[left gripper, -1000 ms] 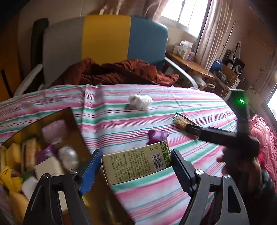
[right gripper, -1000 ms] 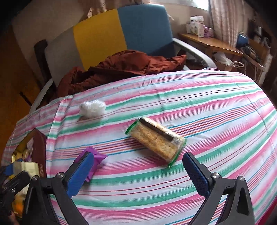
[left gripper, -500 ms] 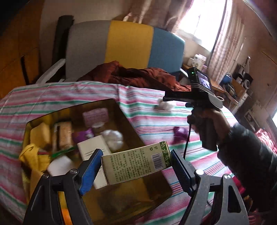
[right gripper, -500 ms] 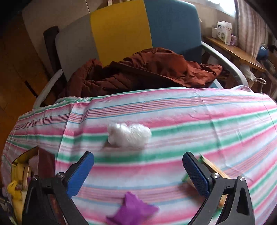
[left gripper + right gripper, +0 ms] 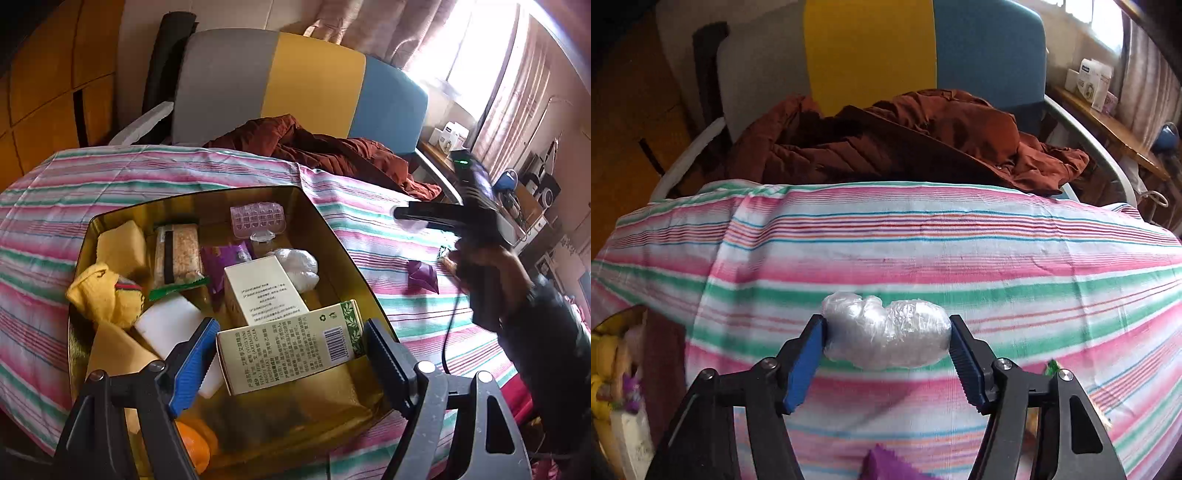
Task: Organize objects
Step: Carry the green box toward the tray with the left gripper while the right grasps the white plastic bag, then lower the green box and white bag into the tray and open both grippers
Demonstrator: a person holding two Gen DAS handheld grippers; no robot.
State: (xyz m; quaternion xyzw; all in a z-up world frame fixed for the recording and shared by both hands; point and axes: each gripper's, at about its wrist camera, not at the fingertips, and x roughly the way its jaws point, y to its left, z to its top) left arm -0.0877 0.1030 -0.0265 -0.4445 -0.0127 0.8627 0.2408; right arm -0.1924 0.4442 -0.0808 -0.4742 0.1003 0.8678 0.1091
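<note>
While your right gripper (image 5: 886,350) closes on the plastic wad (image 5: 886,336) at lower centre, squeezing may squirt it out; your left gripper (image 5: 291,354) pinches the carton (image 5: 288,350).

"VITIS VINI", "ARTEMISIA" on green-trimmed carton (image 5: 286,349)

left gripper (image 5: 288,354): jaws clamped | right gripper (image 5: 886,350): jaws closing

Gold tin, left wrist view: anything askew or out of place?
Contents of the gold tin lie jumbled. The green-edged carton hangs tilted over it in the left tongs. A purple packet lies outside on the striped cloth. No spill or damage visible.
</note>
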